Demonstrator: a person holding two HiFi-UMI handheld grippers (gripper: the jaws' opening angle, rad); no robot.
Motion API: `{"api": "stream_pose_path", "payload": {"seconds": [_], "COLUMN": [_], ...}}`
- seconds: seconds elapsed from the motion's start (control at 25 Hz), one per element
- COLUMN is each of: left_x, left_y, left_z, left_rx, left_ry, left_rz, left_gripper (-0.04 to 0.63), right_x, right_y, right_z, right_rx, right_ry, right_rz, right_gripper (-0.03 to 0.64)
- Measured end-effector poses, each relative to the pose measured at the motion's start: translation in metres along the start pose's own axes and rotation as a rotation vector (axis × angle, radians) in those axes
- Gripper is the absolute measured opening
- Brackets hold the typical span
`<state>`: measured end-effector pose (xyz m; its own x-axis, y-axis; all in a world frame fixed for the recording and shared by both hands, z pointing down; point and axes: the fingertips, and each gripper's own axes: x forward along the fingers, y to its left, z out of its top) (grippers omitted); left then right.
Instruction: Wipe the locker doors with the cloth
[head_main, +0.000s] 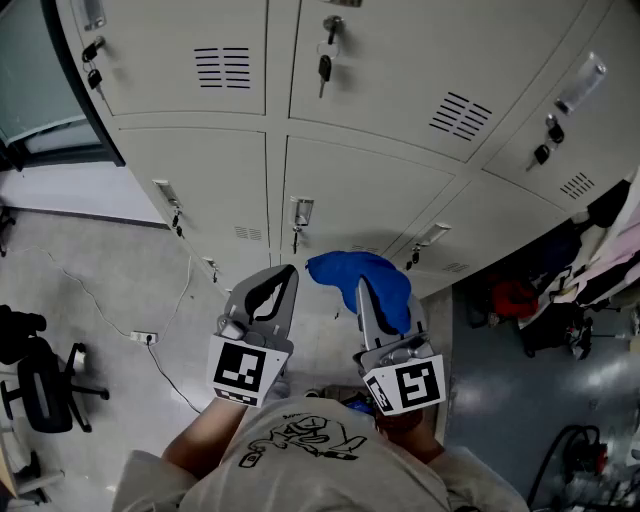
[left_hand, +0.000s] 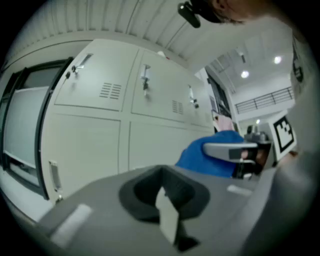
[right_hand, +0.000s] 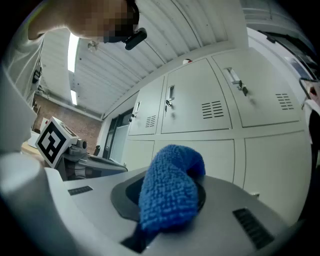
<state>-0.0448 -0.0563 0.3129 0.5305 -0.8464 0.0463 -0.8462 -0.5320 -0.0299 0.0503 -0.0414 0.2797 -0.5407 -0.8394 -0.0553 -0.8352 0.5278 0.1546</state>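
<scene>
A bank of pale grey locker doors (head_main: 350, 190) fills the upper head view, with keys (head_main: 325, 68) hanging from some locks. A blue terry cloth (head_main: 352, 270) bulges out of my right gripper (head_main: 362, 292), which is shut on it a short way in front of the low lockers. In the right gripper view the cloth (right_hand: 167, 192) humps up over the closed jaws. My left gripper (head_main: 287, 272) is level beside it, jaws together and holding nothing. The left gripper view shows its shut jaws (left_hand: 165, 200) and the cloth (left_hand: 202, 152) to the right.
A black office chair (head_main: 45, 385) stands at the far left of the floor, near a socket strip with a cable (head_main: 143, 337). Clothes and bags (head_main: 590, 270) crowd the right side. A dark-framed window (head_main: 40, 80) borders the lockers on the left.
</scene>
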Motion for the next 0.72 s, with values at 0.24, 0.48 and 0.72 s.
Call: {"api": "stream_pose_path", "payload": {"seconds": [0.24,0.48,0.72], "left_x": [0.01,0.029,0.037], "left_y": [0.059,0.082,0.094], "left_z": [0.029,0.068,0.081], "left_rx": [0.064,0.103,0.111], "left_ry": [-0.014,-0.056,-0.06], "left_rz": [-0.016,0.0,0.013], "left_gripper": [0.003,0.003,0.003], "right_x": [0.072,0.131,0.173], "right_y": [0.014,0.009,0.006], "right_z": [0.052,0.097,0.076], "right_rx": [-0.123,-0.213,-0.236], "right_ry": [-0.111,-0.209,-0.131], "right_rz": [0.012,-0.014,-0.015], "right_gripper": [0.023,0.023,0.023]}}
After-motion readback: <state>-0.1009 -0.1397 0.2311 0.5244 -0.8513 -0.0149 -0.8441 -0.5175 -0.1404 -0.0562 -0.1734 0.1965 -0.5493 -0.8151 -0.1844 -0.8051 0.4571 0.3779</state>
